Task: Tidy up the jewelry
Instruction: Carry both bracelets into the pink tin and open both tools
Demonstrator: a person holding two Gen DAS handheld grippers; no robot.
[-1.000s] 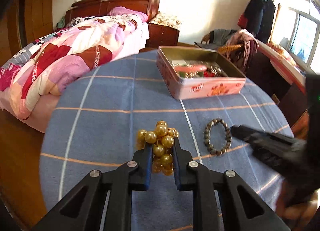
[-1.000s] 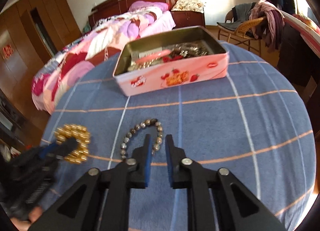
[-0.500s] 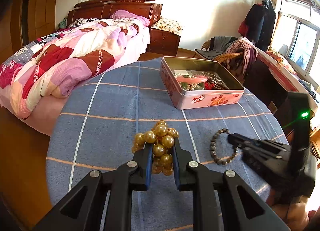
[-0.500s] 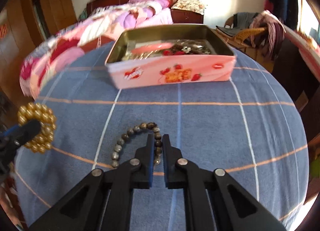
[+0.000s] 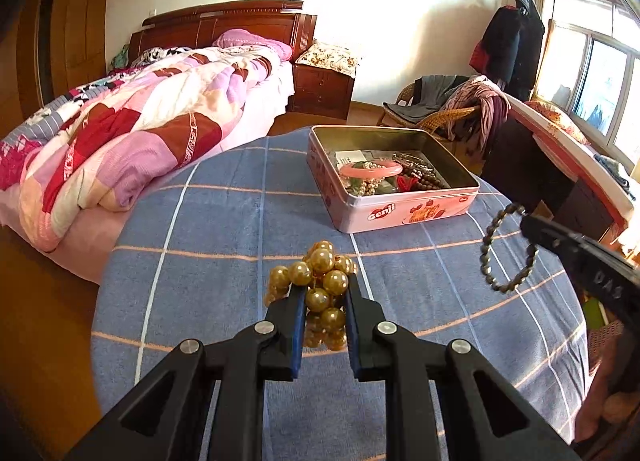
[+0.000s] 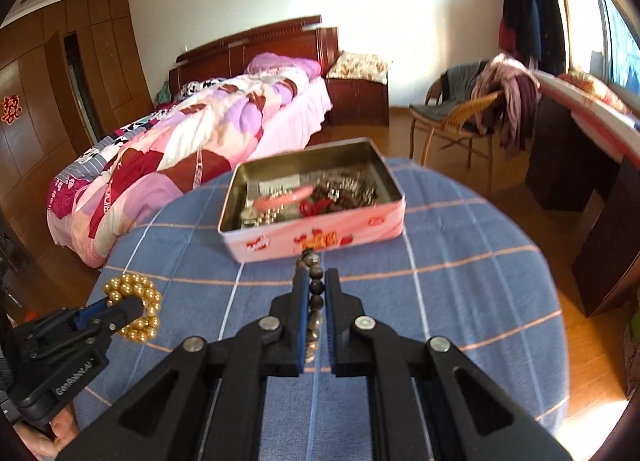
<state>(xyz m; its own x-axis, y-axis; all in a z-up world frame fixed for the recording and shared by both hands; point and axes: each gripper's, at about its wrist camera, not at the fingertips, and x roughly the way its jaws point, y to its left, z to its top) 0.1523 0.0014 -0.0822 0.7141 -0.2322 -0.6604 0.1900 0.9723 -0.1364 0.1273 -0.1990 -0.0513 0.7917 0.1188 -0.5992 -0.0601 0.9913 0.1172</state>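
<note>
My left gripper [image 5: 322, 293] is shut on a gold bead bracelet [image 5: 320, 273] and holds it above the blue plaid tablecloth [image 5: 224, 221]; it also shows in the right wrist view [image 6: 136, 307]. My right gripper [image 6: 316, 285] is shut on a dark bead bracelet [image 6: 314, 289], lifted off the table; the bracelet hangs from its tip in the left wrist view [image 5: 506, 249]. An open pink tin [image 5: 400, 209] [image 6: 320, 237] with a pink bangle [image 5: 370, 170] and several jewelry pieces stands at the table's far side, ahead of both grippers.
A bed with a patchwork quilt [image 5: 132, 133] lies left of the round table. A wicker chair with clothes [image 6: 468, 117] and a dark desk [image 6: 592, 165] stand to the right. The table edge drops to wooden floor [image 5: 40, 321].
Both grippers have risen from the table with their bracelets. The dark bead bracelet, lying on the cloth earlier, now hangs from the right gripper.
</note>
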